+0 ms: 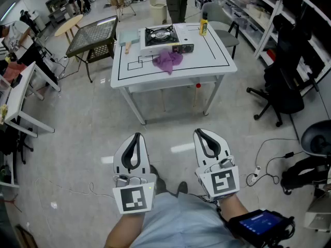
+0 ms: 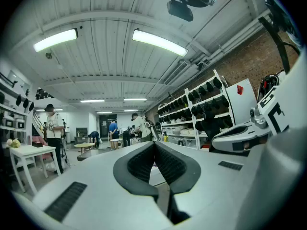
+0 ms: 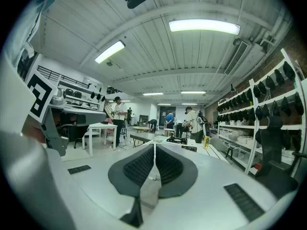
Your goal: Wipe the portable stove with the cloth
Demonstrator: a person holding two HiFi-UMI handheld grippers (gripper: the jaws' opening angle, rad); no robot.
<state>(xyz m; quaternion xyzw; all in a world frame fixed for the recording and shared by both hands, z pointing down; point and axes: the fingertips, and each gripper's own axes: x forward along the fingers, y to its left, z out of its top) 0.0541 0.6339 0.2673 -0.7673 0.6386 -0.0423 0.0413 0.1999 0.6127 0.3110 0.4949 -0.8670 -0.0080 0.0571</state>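
A portable stove (image 1: 161, 36) stands at the back of a white table (image 1: 170, 79), with a purple cloth (image 1: 168, 60) lying crumpled just in front of it. Both grippers are held low near the person's body, well short of the table. My left gripper (image 1: 137, 136) is shut with nothing in it; its tips meet in the left gripper view (image 2: 154, 143). My right gripper (image 1: 199, 132) is shut and empty too, its pads touching (image 3: 154, 145). The right gripper view shows the stove (image 3: 176, 139) far ahead.
A yellow bottle (image 1: 204, 27) stands right of the stove and a wooden-handled tool (image 1: 128, 47) lies left of it. A black mesh table (image 1: 95, 35) is at the left, an office chair (image 1: 282, 92) and shelves at the right, cables (image 1: 269, 164) on the floor.
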